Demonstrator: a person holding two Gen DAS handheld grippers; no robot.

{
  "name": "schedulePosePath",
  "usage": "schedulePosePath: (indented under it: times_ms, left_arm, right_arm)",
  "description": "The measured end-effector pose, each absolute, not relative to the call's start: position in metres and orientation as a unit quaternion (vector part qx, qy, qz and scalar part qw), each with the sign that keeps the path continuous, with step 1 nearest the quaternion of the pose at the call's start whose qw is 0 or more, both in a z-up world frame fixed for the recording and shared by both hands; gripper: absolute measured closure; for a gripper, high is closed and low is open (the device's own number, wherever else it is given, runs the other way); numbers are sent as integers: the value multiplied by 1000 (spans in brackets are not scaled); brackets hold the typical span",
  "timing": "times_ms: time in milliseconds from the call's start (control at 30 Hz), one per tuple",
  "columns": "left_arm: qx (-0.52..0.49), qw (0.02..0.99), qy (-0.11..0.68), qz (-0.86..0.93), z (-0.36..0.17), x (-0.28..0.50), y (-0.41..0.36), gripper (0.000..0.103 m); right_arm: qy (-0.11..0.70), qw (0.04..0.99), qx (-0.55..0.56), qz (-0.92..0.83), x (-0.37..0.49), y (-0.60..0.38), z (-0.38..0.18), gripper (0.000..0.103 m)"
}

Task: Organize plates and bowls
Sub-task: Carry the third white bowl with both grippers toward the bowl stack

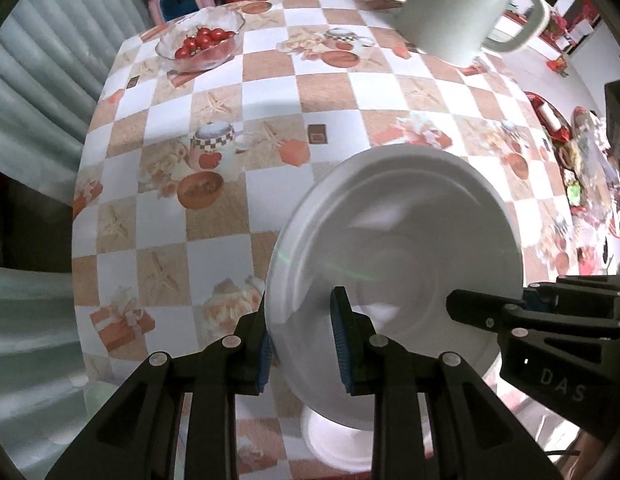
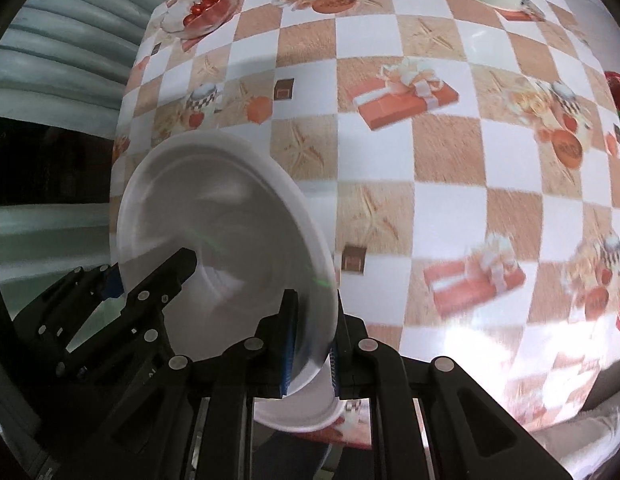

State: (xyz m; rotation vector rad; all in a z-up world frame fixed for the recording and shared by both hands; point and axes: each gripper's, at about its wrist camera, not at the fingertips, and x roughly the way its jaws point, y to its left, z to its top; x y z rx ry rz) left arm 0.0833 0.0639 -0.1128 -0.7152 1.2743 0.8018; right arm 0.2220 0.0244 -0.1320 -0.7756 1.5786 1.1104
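Observation:
A white bowl [image 1: 397, 248] is held tilted above the table's near edge by both grippers. My left gripper [image 1: 306, 344] is shut on its left rim, one pad inside and one outside. My right gripper [image 2: 310, 348] is shut on the opposite rim of the same bowl [image 2: 214, 224]. Each gripper shows in the other's view, the right one [image 1: 509, 320] at the bowl's right and the left one [image 2: 150, 292] at its left. A second white dish [image 1: 333, 440] lies on the table under the bowl and also shows in the right wrist view [image 2: 298, 412].
The table carries a checkered printed cloth [image 1: 270, 120]. A glass bowl of cherry tomatoes [image 1: 200, 40] stands at the far left. A large white jug [image 1: 469, 4] stands at the far right. Red packets [image 1: 549, 116] lie at the right edge.

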Motion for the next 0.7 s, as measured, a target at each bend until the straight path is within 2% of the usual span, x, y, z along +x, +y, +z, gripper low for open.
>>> schedulePosePath:
  times_ms: [267,700]
  left_arm:
    - [-311,675,578,337,-109,68,22,74]
    - [-318,654,618,298,-140,52,-24,74]
  right_arm:
    - [662,509,-324,444,200,-17,-123,88]
    - [684,498,-342,408,174,-62,-151,88]
